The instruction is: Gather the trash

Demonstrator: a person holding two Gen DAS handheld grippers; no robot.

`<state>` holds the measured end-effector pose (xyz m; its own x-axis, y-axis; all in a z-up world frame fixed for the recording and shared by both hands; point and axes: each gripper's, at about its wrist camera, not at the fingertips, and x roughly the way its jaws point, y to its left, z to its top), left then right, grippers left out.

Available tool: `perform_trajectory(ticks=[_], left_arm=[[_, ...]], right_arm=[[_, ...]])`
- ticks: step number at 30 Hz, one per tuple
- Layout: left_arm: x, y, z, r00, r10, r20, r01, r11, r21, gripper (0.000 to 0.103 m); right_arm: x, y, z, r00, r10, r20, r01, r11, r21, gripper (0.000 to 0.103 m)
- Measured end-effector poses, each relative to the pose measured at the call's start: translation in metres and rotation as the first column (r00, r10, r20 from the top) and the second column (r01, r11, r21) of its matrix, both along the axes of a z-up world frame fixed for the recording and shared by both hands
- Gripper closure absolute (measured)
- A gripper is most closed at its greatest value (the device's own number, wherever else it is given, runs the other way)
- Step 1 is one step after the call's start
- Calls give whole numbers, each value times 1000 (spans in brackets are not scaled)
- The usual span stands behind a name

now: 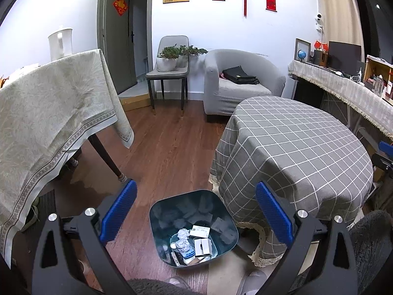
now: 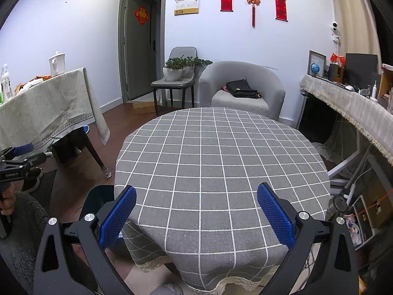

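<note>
Left gripper (image 1: 195, 211) up over the trash bin (image 1: 157, 218), blue fingers (image 1: 118, 211) wide apart, holding nothing; bin down on the wood floor (image 1: 167, 147), just beside the near left edge of the round table (image 1: 294, 147) with the gray checked cloth; inside the bin, crumpled paper (image 1: 183, 239), white boxes (image 1: 202, 245) and a white card (image 1: 199, 231); right gripper (image 2: 196, 211) up over the near edge of the round table, blue fingers (image 2: 275, 213) wide apart too, holding nothing; dark bin rim peeking out past the table's left edge in the right view; gray armchair (image 1: 243, 83) with a black bag (image 1: 239, 75) past the far edge.
</note>
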<state>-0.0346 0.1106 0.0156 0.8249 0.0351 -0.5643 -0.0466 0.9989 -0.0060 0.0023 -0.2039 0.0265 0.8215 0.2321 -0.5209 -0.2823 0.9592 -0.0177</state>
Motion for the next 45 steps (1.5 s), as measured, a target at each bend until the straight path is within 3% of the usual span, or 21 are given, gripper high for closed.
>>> perform_trajectory(ticks=[25,45], left_arm=[[5,4,-4,999,26,-28,-27,999,-42,4],[7,1,-3,999,25,-36,-26,1000,-11,4]], right_arm=[[0,10,2,1000,1,7,-1,1000,-21,4],[4,7,1,1000,-1,-14,1,1000,13,4]])
